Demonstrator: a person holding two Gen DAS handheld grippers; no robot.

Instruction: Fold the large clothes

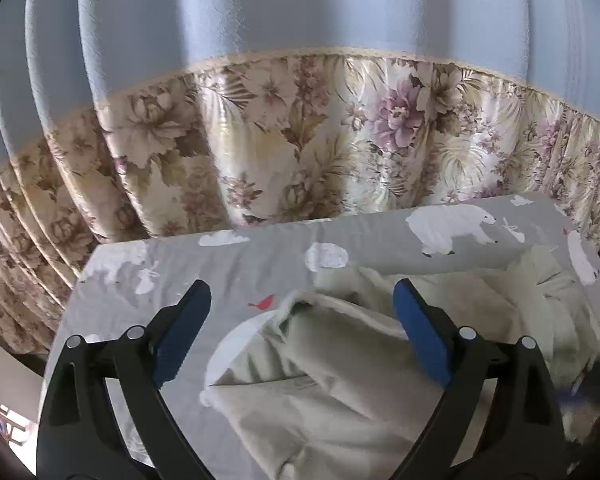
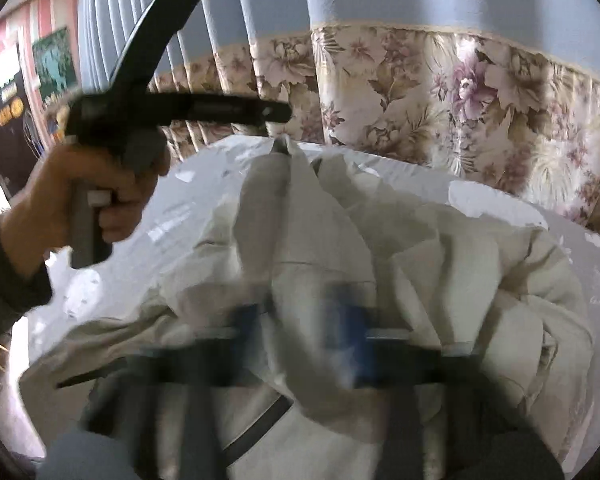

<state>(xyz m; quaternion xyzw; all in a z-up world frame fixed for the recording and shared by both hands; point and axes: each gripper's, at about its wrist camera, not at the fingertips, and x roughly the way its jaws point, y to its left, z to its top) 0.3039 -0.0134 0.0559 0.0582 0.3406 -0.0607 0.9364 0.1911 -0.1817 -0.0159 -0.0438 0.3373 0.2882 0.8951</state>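
The left gripper point(image 1: 302, 316) has its jaws spread wide, the blue pads point(image 1: 420, 336) well apart and closed on nothing; a ridge of the cream garment point(image 1: 320, 396) lies in the gap below them without touching either pad. In the right wrist view this same gripper point(image 2: 244, 52) shows in the air above the far end of the cloth, one finger pointing up and one level, held by the person's left hand point(image 2: 96, 188) with a dark sleeve point(image 2: 4, 280) behind it.

The right gripper point(image 2: 304, 332) is badly blurred (it is hard to read), but its jaws stand narrow, the two blue pads close together with a fold of the cream garment bunched between them; the pads seem to pinch that fold.

The garment itself lies crumpled in loose heaps on a grey bed sheet point(image 1: 236, 272) printed with white polar bears point(image 1: 452, 224) and a small red bird point(image 1: 265, 301). It covers the near and right part of the bed, with bare sheet to the left. A long grey bolster point(image 1: 432, 256) in the same print lies just beyond the cloth.

Behind the bed hangs a pleated curtain point(image 1: 284, 152), pale blue above, with a floral band below.
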